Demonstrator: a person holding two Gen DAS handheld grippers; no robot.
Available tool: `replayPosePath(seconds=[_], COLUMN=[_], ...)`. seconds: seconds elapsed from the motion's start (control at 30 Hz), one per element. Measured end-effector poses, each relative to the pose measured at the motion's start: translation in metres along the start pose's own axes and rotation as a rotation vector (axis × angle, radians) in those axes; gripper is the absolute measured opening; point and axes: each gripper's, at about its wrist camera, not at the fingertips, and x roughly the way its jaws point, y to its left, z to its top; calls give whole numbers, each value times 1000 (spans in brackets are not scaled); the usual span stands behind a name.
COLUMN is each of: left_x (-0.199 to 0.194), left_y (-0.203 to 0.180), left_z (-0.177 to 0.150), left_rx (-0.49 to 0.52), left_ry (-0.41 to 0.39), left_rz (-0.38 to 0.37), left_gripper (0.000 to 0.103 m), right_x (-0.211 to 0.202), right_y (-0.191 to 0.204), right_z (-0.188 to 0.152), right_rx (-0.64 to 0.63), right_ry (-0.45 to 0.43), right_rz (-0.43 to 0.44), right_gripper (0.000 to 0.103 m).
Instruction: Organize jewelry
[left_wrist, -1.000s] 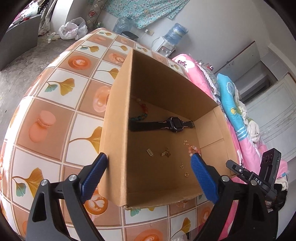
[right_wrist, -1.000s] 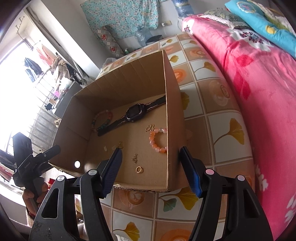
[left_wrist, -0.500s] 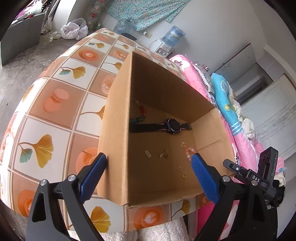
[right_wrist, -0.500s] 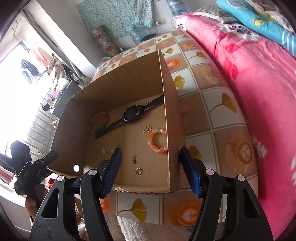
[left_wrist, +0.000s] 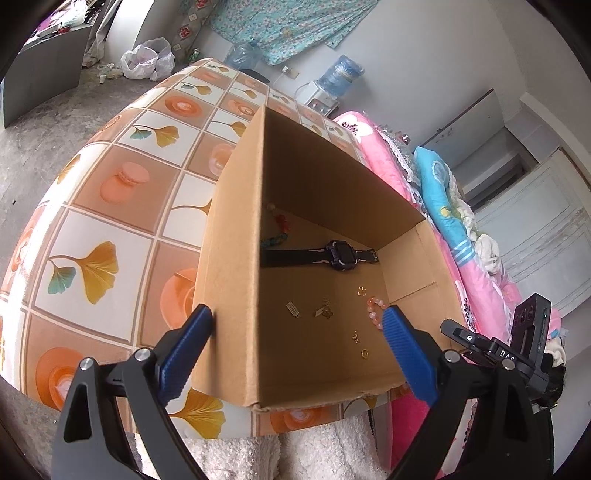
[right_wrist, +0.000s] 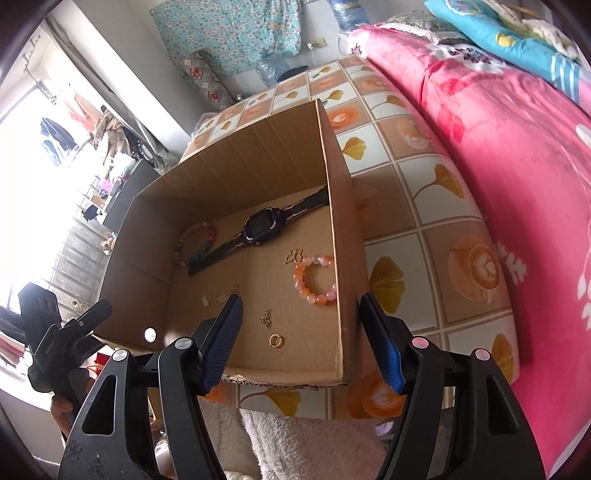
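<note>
From the left wrist, the left gripper (left_wrist: 297, 319) stands wide open astride the near left wall of a cardboard box (left_wrist: 229, 266) on a tiled tablecloth (left_wrist: 110, 221); its left pad looks to touch the wall's outer face, and a black watch (left_wrist: 338, 254) lies toward the box's far wall. From the right wrist, the right gripper (right_wrist: 301, 321) is open astride the box's near right wall, with a pink bead bracelet (right_wrist: 314, 278) against that wall and a gold ring (right_wrist: 276, 339) by the near edge.
</note>
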Motion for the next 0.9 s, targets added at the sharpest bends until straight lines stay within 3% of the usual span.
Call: replayPosePath(seconds=[0.17,0.37,0.57,0.7,0.8,0.9], left_x=[-2,-22,-56,-71,-75,-74], left_y=[5,27,24,6,-13,-29], left_z=[-1,-12,-34,-51,-64,-72], left_rx=[5,-97,-6,99,182,235], left_ry=[-19,-102,-206,-220,-232,-239], left_rz=[-30,-111,-66,-2,63,97], left_gripper=[92,92,92,92,95,97], right_x=[-1,-10,-34,-60,-80,-85], right_y=[-4,-9,-15,-9,6,24], right_z=[-4,-11,-30,-46,-59,-72], right_rx=[13,46,47,7,-91,-183], right_ry=[-18,-41,-137,-203,-255,-239], right_rz=[26,61,47,61,56,65], right_gripper=[68,68,68,68,75,82])
